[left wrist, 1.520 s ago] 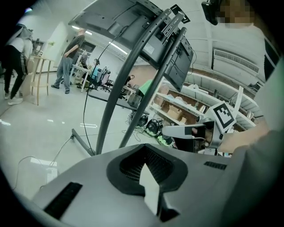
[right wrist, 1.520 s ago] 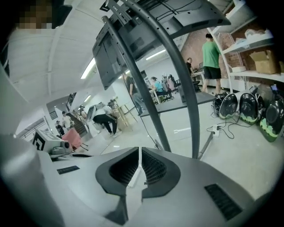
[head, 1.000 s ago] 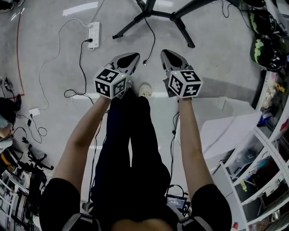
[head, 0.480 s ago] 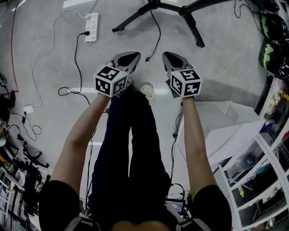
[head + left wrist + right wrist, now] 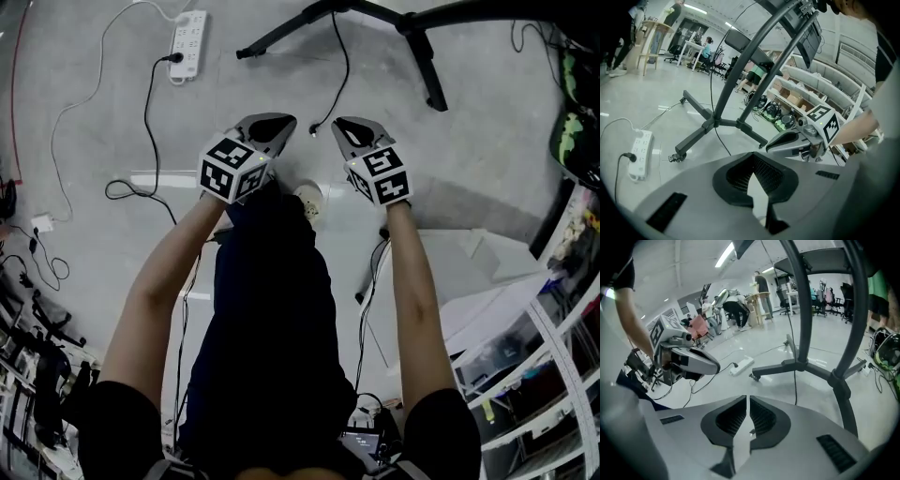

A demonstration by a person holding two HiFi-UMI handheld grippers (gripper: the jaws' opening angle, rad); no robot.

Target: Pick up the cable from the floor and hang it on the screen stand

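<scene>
A thin black cable (image 5: 342,66) hangs down from the black screen stand (image 5: 427,56), and its plug end (image 5: 312,129) lies on the grey floor between my two gripper tips. Held above the floor, my left gripper (image 5: 284,121) is shut with nothing in it, just left of the plug. My right gripper (image 5: 338,125) is also shut and empty, just right of it. In the left gripper view the cable (image 5: 718,133) runs down beside the stand's post (image 5: 740,79). The right gripper view shows the cable (image 5: 793,352) left of the post (image 5: 801,310).
A white power strip (image 5: 188,42) lies at the far left with a black lead (image 5: 147,112) and a white lead (image 5: 66,112) looping over the floor. The stand's legs (image 5: 281,36) spread ahead. White shelves (image 5: 525,375) stand at the right. My legs and one shoe (image 5: 307,199) are below.
The head view has shifted, so stand and power strip sit higher in the frame. Both grippers kept their spacing and stayed shut. The plug end lies slightly further right between them.
</scene>
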